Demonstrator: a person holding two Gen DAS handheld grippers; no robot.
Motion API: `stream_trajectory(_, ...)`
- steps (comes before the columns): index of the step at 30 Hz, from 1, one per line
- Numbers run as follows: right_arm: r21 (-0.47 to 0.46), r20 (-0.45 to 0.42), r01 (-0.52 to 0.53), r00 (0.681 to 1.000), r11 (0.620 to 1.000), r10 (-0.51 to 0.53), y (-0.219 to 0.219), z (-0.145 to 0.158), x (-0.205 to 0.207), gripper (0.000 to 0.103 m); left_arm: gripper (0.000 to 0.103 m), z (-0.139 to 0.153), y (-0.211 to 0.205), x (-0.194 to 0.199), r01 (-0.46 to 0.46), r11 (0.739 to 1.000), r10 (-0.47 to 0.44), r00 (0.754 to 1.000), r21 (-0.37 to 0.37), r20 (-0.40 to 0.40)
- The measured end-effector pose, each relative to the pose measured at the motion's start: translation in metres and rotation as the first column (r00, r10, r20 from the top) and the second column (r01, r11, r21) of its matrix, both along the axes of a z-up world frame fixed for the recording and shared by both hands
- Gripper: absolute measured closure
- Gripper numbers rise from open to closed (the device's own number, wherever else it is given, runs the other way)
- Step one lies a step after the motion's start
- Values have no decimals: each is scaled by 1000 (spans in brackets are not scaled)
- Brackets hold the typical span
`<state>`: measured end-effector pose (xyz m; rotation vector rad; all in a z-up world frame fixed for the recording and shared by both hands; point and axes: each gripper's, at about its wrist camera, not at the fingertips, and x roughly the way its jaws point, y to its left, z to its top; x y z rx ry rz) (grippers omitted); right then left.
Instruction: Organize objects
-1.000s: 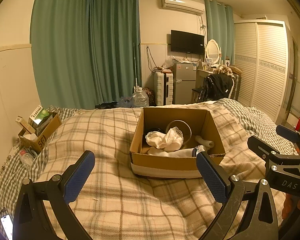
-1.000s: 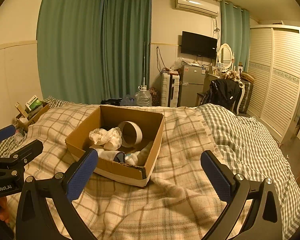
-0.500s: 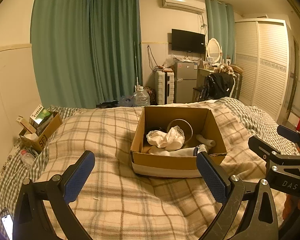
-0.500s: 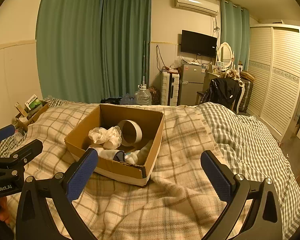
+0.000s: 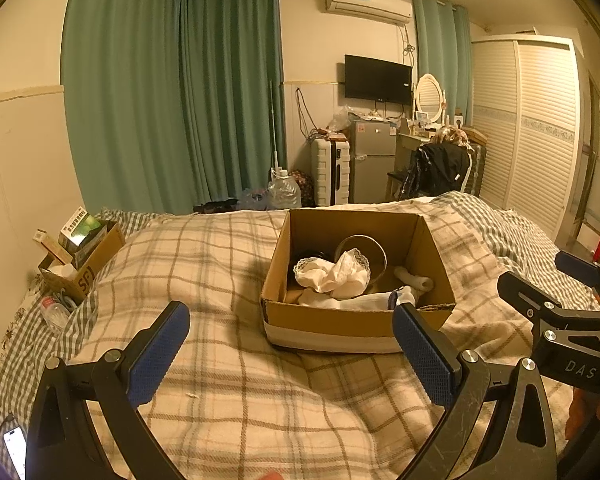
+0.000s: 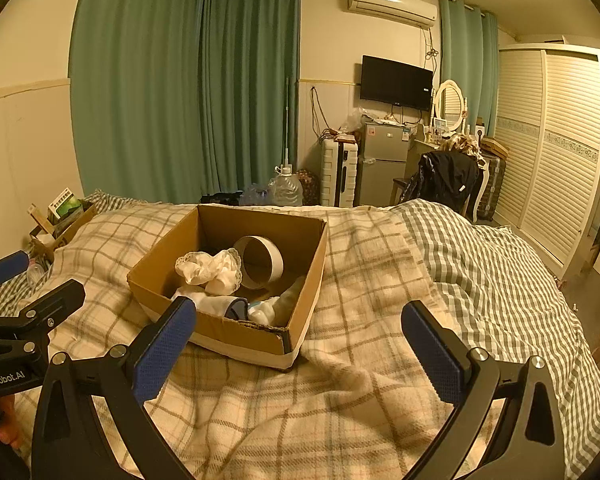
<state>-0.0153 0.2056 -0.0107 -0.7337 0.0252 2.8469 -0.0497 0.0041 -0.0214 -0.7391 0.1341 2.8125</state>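
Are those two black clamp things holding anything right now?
Nothing is held. The left gripper and right gripper both stand open above the plaid blanket, short of the brown cardboard box.

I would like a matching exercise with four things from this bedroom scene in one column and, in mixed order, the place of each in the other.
Things:
1. white lacy cloth
2. small cardboard box
3. water jug
4. black jacket

Places:
A. on the floor by the green curtains
B. over a chair near the dressing table
C. inside the large cardboard box
D. at the bed's left edge by the wall

Pairs: 1-C, 2-D, 3-A, 4-B
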Motion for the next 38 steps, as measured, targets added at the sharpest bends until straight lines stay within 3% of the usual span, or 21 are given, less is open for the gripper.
stream_trajectory(38, 0, 1, 2, 1000, 1000, -2, -1, -1, 0, 0, 0, 0, -2, -1, 4, 1000, -3, 1000, 0, -4)
